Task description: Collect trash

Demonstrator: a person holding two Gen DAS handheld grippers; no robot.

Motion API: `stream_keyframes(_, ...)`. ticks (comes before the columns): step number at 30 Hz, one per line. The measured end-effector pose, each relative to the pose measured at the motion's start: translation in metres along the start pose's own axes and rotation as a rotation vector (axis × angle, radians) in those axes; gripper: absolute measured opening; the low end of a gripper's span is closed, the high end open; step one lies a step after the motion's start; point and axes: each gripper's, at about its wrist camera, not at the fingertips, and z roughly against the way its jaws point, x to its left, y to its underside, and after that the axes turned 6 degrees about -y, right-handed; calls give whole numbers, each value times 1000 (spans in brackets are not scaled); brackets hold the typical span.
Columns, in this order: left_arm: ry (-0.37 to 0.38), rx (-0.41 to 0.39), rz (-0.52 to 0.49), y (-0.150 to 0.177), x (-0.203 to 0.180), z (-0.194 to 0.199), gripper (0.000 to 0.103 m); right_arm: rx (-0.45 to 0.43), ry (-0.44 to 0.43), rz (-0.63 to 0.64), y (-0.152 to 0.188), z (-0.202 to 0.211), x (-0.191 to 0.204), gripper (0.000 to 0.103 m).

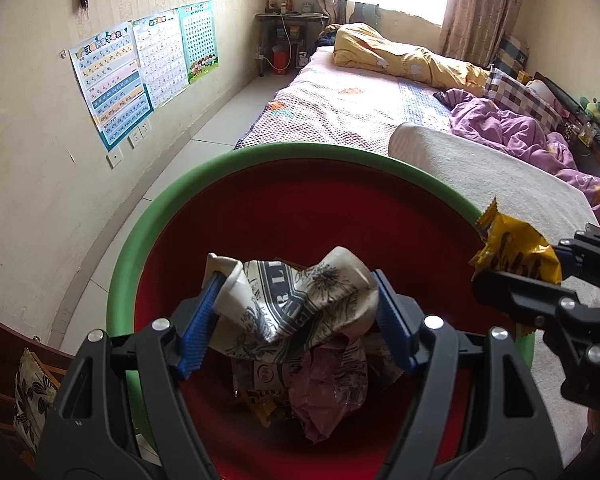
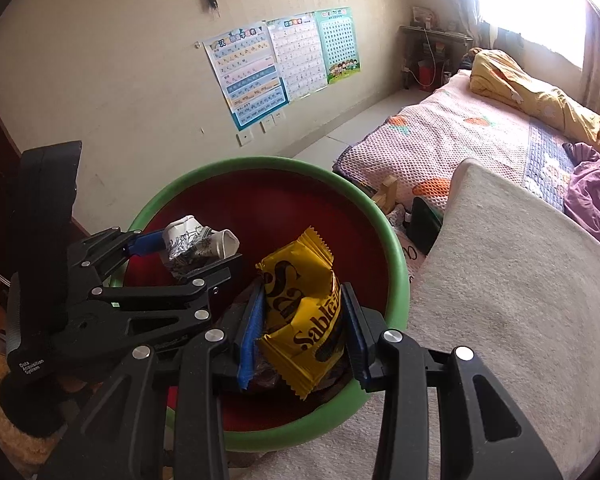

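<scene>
2 grippers each hold a piece of trash over the same bin. The left gripper [image 1: 296, 312] has its blue pads squeezed on a crumpled paper cup [image 1: 292, 300], and the cup hangs right above the middle of the red bin [image 1: 300, 208], which has a green rim. The right gripper [image 2: 302, 320] is pinched on a yellow snack wrapper [image 2: 300, 312]. The wrapper stands up tall between the pads, with its long side pointing up and away from the gripper. It looks to sit just inside the bin's near right edge, close to the green rim, so it is not as far in as the cup. The bin is beside a bed [image 2: 460, 132], with a white pad [image 2: 520, 280] touching its right side. Down in the bin there is already some trash: a pink crumpled wrapper [image 1: 320, 400], a bit of printed paper and a small yellow scrap. I think the next move is just to let go. The left one is ready to drop now. The right one may need to go a little more toward the middle first, or the wrapper could land on the rim and slip out.
</scene>
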Motion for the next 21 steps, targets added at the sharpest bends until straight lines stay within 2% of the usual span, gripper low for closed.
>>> stream_keyframes(3,-14,-7,10,0,1,1,74,-2,-16,7,-1,-1,0,38)
stream_keyframes(5,-32,-20,26,1,2,4,78,-8,-17,11,0,-1,0,56)
stream_keyframes(7,-49,-34,50,1,6,7,83,-18,-34,6,0,1,-1,66)
stream_keyframes(10,-66,-90,99,1,11,21,90,-44,-45,10,0,8,0,76)
stream_keyframes(12,-88,-146,122,0,12,33,94,-77,-47,15,1,16,1,80)
stream_keyframes(16,-176,-304,146,-2,6,69,98,-182,-25,12,6,43,-3,84)
stream_keyframes(18,-232,-390,154,-3,-1,88,98,-268,-8,15,10,64,-5,89)
stream_keyframes(19,-251,-432,156,-3,-6,99,98,-317,-4,14,12,76,-7,95)
stream_keyframes(21,-245,-481,158,-2,-13,114,98,-423,17,9,18,101,-12,97)
